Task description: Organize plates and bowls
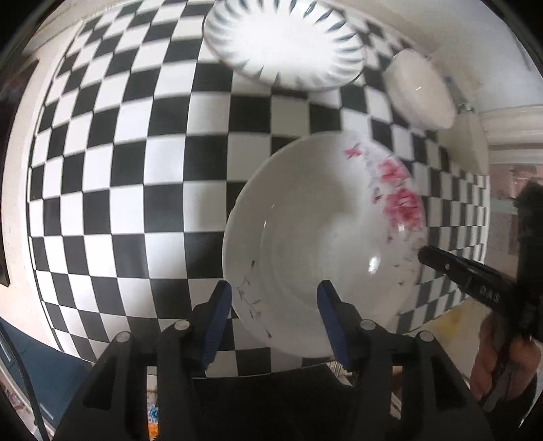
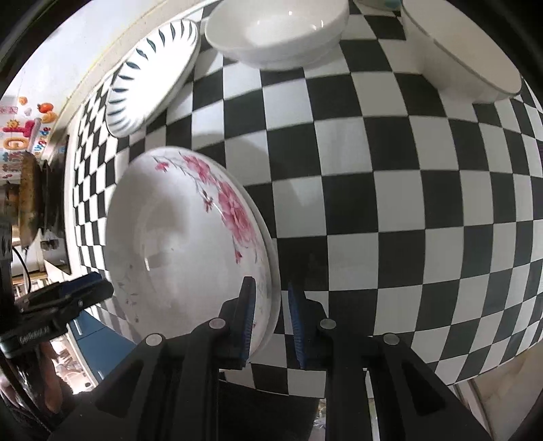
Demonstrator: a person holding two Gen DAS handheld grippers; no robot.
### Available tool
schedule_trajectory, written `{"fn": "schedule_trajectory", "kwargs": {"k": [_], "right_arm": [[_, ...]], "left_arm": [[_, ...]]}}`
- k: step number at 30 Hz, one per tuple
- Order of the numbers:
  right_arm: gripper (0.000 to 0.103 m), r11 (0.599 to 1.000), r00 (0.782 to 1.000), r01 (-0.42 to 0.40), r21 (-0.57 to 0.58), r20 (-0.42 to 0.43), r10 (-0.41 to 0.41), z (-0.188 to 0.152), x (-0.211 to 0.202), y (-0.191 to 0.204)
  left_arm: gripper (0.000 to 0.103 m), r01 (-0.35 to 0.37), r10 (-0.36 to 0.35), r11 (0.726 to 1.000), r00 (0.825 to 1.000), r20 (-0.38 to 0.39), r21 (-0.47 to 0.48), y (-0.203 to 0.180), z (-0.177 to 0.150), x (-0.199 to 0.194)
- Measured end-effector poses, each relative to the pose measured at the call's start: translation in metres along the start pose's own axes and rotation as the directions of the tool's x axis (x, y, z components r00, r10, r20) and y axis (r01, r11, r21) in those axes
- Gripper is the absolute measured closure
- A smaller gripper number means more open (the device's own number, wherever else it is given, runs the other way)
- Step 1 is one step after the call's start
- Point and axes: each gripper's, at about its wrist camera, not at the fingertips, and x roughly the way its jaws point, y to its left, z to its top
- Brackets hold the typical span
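Right gripper clamps my floral plate's rim; left gripper stands apart, free. Striped plate and far bowls remain unstacked.

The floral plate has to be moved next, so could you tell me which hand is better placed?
Probably the right: its tongs straddle the floral plate rim, while the left tongs are open.

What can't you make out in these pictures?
- Right view: lower plate, only rim shows; floral plate covers it.
- Right view: whether the right gripper grips that rim.
- Left view: striped plate, blurred, top cut off.
- Right view: rimmed bowl, cut by the edge.
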Motion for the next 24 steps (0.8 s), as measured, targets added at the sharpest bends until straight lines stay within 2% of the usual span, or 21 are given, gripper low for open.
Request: {"fn": "schedule_trajectory", "kwargs": {"k": [3,5,7,9,11,17,21,24], "right_arm": [[0.067,1.0,0.998,-0.012,-0.026,0.054,0.013,0.015,-0.028,0.014],[0.037,0.998,0.992,-0.042,-0.049,0.116,0.048,0.033,-0.051,0.027],[0.028,0.996,0.984,-0.064,-0.058,0.161,0.073,0.051,-0.067,0.038],[0.028,0.993,0.977,-0.086,-0.081,0.189,0.1,0.079,-0.079,0.053],[0.028,0.991,0.977,-0.067,-0.118,0.196,0.089,0.113,-0.083,0.07],[0.028,0.978,0.99,0.012,-0.209,0.14,0.018,0.205,-0.055,0.112],[0.028,0.974,0.996,0.055,-0.221,0.074,-0.04,0.253,-0.019,0.114],[0.028,0.975,0.999,0.04,-0.218,0.003,-0.041,0.274,0.012,0.113]], "left_arm": [[0.051,0.016,-0.016,1.0,0.998,0.062,0.009,0.0,0.013,-0.026],[0.044,0.035,-0.034,0.999,0.994,0.108,-0.006,0.009,0.03,-0.043],[0.035,0.061,-0.055,0.998,0.986,0.157,-0.033,0.021,0.054,-0.057],[0.035,0.077,-0.062,0.994,0.98,0.189,-0.072,0.034,0.08,-0.064],[0.035,0.096,-0.074,0.99,0.978,0.197,-0.102,0.043,0.106,-0.062],[0.035,0.131,-0.101,0.972,0.983,0.153,-0.195,0.078,0.184,-0.027],[0.035,0.133,-0.105,0.96,0.987,0.126,-0.247,0.097,0.207,-0.002],[0.037,0.133,-0.113,0.96,0.989,0.095,-0.248,0.099,0.216,0.014]]}}
